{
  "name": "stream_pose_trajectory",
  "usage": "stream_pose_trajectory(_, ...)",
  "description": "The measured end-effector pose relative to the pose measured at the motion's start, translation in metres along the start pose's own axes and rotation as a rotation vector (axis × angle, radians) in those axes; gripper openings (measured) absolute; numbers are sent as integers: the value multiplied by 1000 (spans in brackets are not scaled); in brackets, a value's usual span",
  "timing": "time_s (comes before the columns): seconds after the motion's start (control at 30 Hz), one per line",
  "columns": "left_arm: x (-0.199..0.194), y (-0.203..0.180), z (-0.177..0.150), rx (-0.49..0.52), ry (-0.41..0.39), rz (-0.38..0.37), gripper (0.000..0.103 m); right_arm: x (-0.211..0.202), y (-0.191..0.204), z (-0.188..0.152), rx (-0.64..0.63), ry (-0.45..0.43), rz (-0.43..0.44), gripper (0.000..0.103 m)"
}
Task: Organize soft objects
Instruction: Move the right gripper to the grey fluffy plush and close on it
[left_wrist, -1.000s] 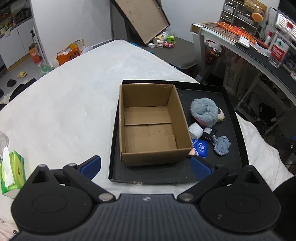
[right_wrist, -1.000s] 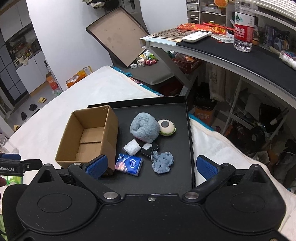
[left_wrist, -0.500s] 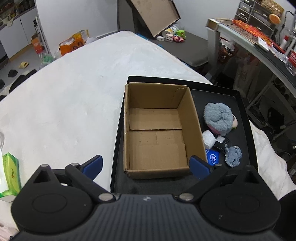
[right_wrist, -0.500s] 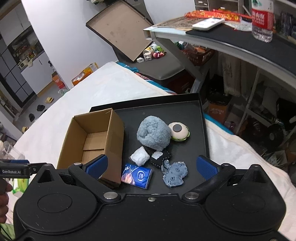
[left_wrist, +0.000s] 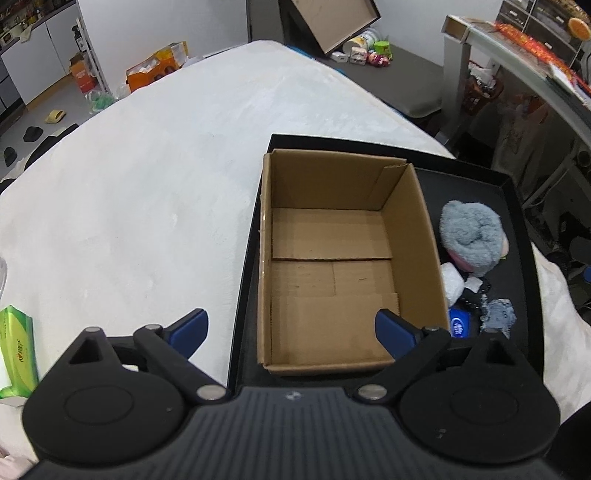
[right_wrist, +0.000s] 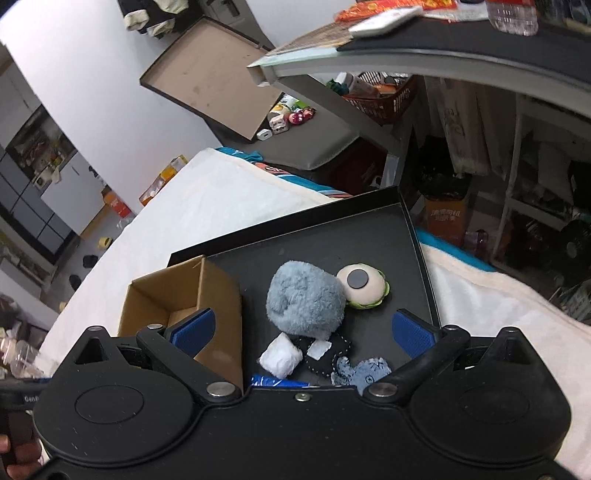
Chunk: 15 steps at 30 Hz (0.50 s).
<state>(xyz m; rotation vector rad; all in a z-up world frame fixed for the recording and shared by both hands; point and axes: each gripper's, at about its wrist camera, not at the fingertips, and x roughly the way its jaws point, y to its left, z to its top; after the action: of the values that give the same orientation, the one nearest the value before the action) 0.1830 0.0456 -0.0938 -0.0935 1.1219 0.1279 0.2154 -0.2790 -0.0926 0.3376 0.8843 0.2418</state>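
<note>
White fleecy blanket-covered bed (left_wrist: 155, 192) fills most of the left wrist view. On it sits a shallow black rectangular tray (left_wrist: 517, 206), long axis running away from the grippers. Left part of the tray holds an open brown cardboard box (left_wrist: 332, 258), nothing inside, mouth up, long axis along the tray's length, flaps flat on its floor.

Soft items cluster on the tray floor right of the box. Biggest is a fluffy grey-blue plush ball (right_wrist: 304, 301), with a pink patch underneath seen from the left wrist camera. Touching its far right side is a cream round burger-shaped plush with a dark disc on top (right_wrist: 362, 285), disc facing up. Near side of the ball: a small white crumpled soft lump (right_wrist: 279, 358), just beside a black felt piece with white stitching and a white patch (right_wrist: 325, 354). Next to that, a flat blue-grey felt cutout (right_wrist: 364, 373), lying flat. A blue tissue packet (left_wrist: 459, 326) lies against the box's right wall, mostly hidden in the right wrist view.

Left gripper (left_wrist: 291, 332) hangs over the box's near end, blue-padded fingers spread wide, holding nothing. Right gripper (right_wrist: 303, 334) hovers above the soft pile, fingers spread wide too, nothing between them, white lump and black felt roughly below the gap.

Green tissue box (left_wrist: 16, 347) sits on the blanket, far left.
</note>
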Motion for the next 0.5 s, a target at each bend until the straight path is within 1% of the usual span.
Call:
stream_pose_trajectory(0.17,14,0,4,-7,21,15,92,19,-10,3,48,14,19,103)
stream_pose_trajectory(0.3,26,-2,8,-10,43,25,88,34,-15,4,61,12,43,103)
stream_pose_trajectory(0.37,32,-3,11,-9,52,33,84,40,-17,5,68,10,53,103)
stream_pose_trajectory(0.43,37,-4,14,-8,61,42,77,48,-20,7,82,16,44,103)
stream_pose_trajectory(0.5,41,-3,16,-14,67,48,74,54,-24,9,112,25,59,103)
